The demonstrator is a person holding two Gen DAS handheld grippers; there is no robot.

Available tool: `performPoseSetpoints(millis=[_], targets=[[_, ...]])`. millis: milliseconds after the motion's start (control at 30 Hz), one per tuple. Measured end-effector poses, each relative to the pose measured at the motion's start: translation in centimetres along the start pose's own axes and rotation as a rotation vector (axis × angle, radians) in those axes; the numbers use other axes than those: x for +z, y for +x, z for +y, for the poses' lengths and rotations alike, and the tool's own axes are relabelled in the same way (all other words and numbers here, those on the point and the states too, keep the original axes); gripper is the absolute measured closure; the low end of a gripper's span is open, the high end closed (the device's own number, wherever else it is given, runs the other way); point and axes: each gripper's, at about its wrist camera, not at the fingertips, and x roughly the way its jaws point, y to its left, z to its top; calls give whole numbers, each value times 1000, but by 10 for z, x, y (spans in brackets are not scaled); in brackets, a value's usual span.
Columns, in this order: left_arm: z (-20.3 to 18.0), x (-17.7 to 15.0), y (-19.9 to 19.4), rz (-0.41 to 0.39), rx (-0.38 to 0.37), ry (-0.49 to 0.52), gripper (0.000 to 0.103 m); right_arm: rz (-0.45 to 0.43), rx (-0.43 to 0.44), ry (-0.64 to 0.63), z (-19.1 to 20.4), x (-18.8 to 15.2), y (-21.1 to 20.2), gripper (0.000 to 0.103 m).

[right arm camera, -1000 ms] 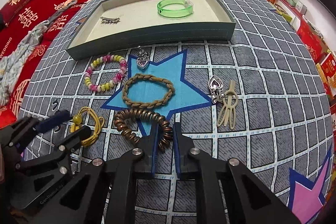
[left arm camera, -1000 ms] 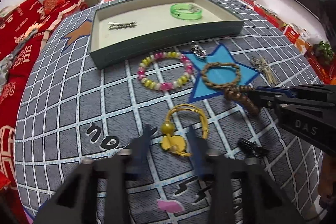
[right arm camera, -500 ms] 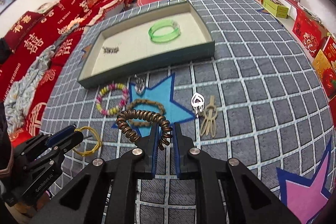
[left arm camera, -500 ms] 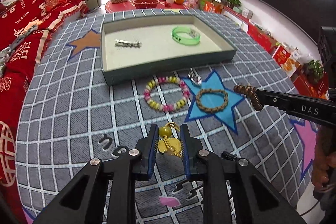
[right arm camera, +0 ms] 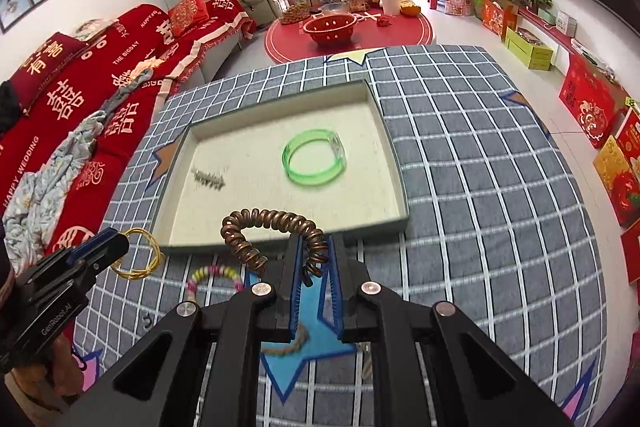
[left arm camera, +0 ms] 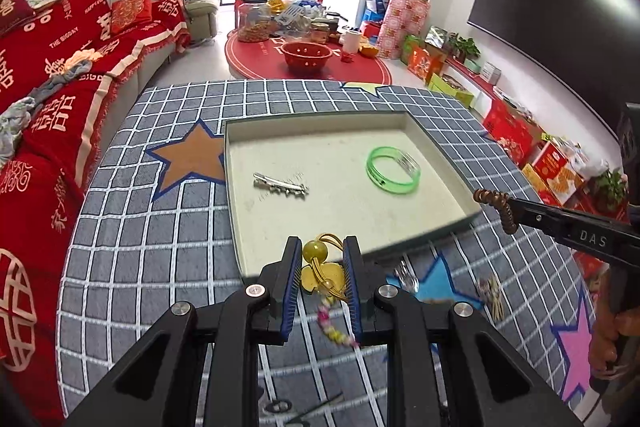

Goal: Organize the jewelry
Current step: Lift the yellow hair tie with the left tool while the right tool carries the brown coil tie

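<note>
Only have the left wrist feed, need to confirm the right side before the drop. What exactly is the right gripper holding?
Observer: The right gripper is shut on a brown coil hair tie. Only one end of the loop is pinched; the rest arches out to the left, free.
Operator: Is it over the tray?
Observer: The coil sits at the tray's near wall; it looks just short of the interior.
Operator: Anything in its drop zone?
Observer: The green bangle lies further in, mid tray, and the silver hair clip is to its left. The near strip of the tray floor is bare.
</note>
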Motion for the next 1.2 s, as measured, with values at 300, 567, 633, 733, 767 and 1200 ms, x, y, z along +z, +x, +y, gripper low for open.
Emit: performPoseSetpoints(millis=[300,567,633,733,767,1200], targets=[[10,32,51,26,70,-28,69,38,-43,-18,-1,39,50,89],[10,29,95,115,99,-2,69,156,-73,-38,-7,36,91,89],[10,28,105,144,104,1,69,182,-80,-46,-7,35,100,89],[9,29,116,170,113,1,69,206,-89,-53,-7,34,111,89],[9,29,119,175,120,3,69,209,-94,-52,-7,35,114,89],[0,33,142,156,222,63,68,173,-137,-40,-7,41,135,88]])
